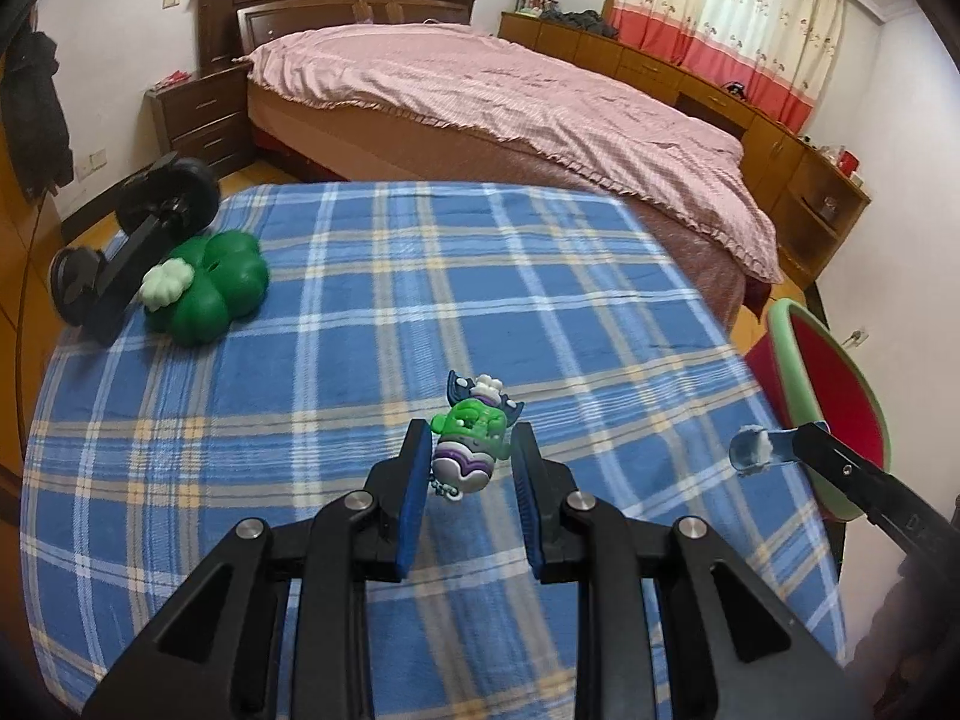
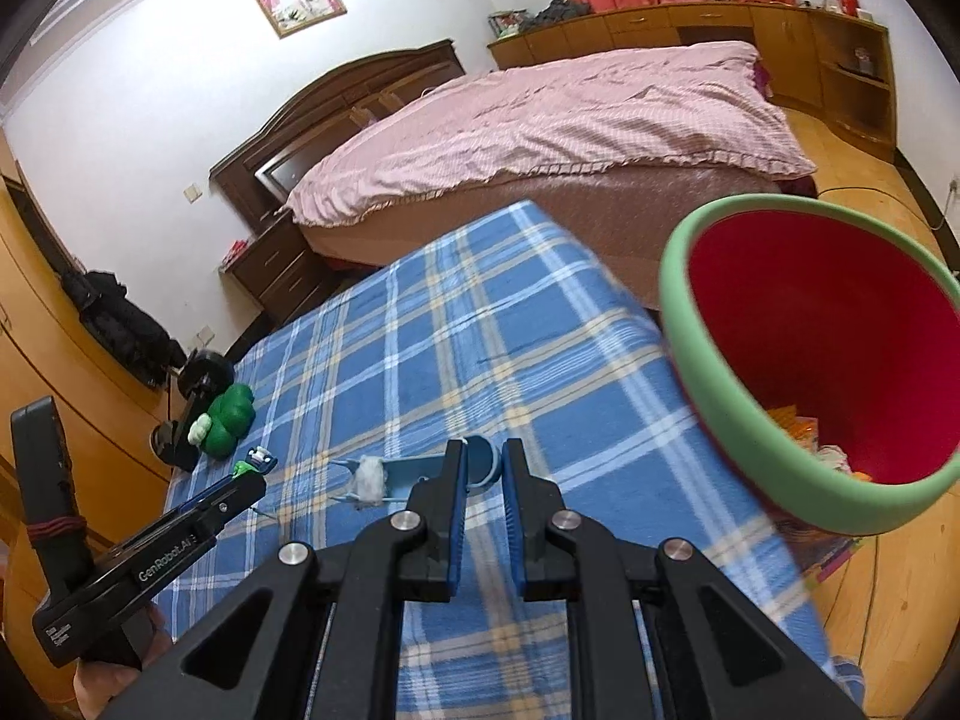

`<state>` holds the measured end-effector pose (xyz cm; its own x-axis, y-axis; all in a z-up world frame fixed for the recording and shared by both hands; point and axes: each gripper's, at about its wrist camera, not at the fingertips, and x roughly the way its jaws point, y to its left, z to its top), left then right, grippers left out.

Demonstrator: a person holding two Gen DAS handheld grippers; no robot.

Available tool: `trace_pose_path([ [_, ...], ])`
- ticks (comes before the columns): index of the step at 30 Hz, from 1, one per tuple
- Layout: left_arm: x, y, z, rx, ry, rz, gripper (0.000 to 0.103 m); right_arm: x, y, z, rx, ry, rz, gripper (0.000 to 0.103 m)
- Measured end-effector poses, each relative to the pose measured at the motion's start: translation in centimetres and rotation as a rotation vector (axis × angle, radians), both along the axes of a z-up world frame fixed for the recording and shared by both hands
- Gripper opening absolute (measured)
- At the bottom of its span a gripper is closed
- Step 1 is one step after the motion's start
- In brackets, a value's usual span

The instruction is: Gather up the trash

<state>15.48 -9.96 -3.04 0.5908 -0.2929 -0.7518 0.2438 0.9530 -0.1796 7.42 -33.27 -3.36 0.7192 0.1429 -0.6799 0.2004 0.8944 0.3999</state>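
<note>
Between our left gripper's [image 1: 473, 461] blue pads sits a small green-and-purple toy figure [image 1: 474, 432] with a keychain dangling under it; the pads press its sides, so we have it clamped and lifted clear of the blue plaid cloth [image 1: 360, 312]. We hold it by its middle, which keeps the loose chain hanging free rather than snagging. Far left on the cloth lies a green clover-shaped toy [image 1: 210, 285], leaning against a black wheeled stand [image 1: 132, 246]. At the right edge our right gripper [image 1: 786, 441] reaches in, carrying a pale blue plastic scoop [image 1: 753, 450] with a white fluffy wad in its bowl. Behind it stands the red bin with a green rim [image 1: 786, 348], just off the table's edge, likely set there so trash drops straight in.

From the right wrist, the jaws are drawn together on the scoop's [image 2: 420, 471] flat end, the handle running out leftward with the white fluff [image 2: 369, 480] stuck on it. The bin [image 2: 708, 378] looms close on the right, its red inside open toward us, with scraps already lying at the bottom. Our left gripper [image 2: 249, 477] shows at the left with the figure [image 2: 255, 461] at its tip. We judge both loads are bound for the bin, the right one nearest.
</note>
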Motion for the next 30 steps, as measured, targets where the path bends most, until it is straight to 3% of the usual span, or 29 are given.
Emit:
trace_pose_path([
  [15, -1.4, -7.3, 2.7, -0.026, -0.041, -0.140, 0.026, -3.6, -6.5, 1.6, 0.006, -0.050, -0.152, 0.014],
  [20, -1.9, -10.8, 3.4, -0.029, -0.054, -0.211, 0.017, -4.9, -9.2, 1.8, 0.010, -0.058, -0.213, 0.014],
  [30, -2.7, -16.5, 3.9, -0.017, -0.066, -0.323, 0.014, -7.6, -14.5, 1.6, 0.022, -0.058, -0.324, 0.014],
])
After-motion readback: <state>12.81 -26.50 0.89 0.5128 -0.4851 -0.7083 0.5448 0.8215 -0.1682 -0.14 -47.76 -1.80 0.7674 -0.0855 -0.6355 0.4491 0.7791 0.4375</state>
